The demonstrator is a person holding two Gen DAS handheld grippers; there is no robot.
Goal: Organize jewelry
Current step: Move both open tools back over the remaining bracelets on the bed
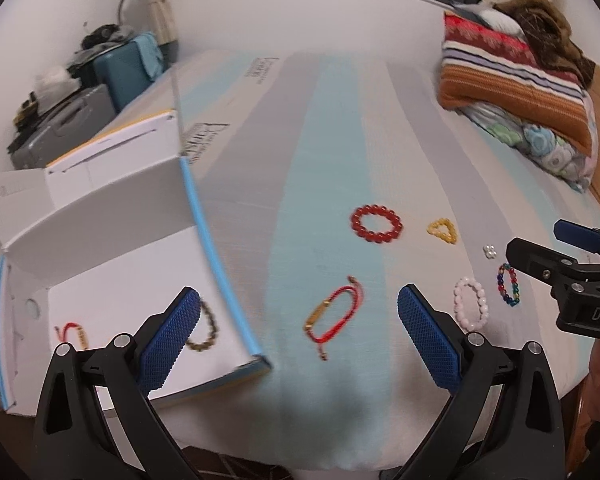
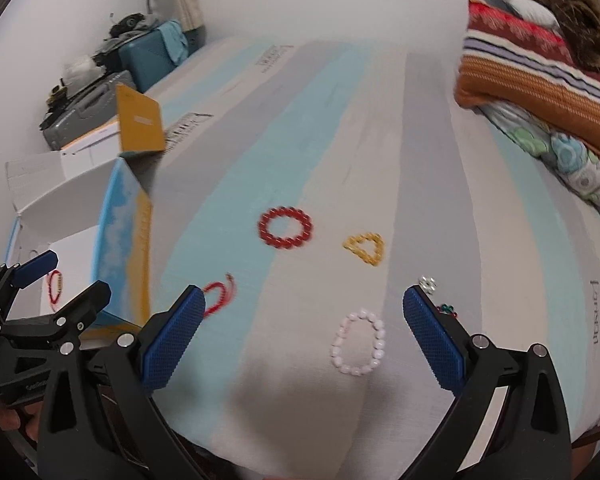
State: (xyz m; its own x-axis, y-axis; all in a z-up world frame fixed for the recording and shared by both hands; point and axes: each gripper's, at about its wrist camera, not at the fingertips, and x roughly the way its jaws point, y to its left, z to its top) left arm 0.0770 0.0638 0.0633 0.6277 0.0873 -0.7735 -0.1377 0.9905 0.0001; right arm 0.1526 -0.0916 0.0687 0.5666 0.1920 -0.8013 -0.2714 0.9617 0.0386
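In the left wrist view, the left gripper (image 1: 300, 322) hung with its blue-padded fingers (image 1: 171, 338) spread wide and empty above a red cord bracelet with a gold bar (image 1: 332, 316) lying on the striped blue-and-grey mattress (image 1: 324, 128). A white cardboard box with blue edges (image 1: 148, 280) sat at left, holding a brown bead bracelet (image 1: 206, 328) and another red cord bracelet (image 1: 74, 334). In the right wrist view, the right gripper (image 2: 302, 336) was likewise wide open and empty, with a pale pink bead bracelet (image 2: 358, 342) between its fingers; a red bead bracelet (image 2: 286, 227) and a yellow bead bracelet (image 2: 365, 248) lay farther out.
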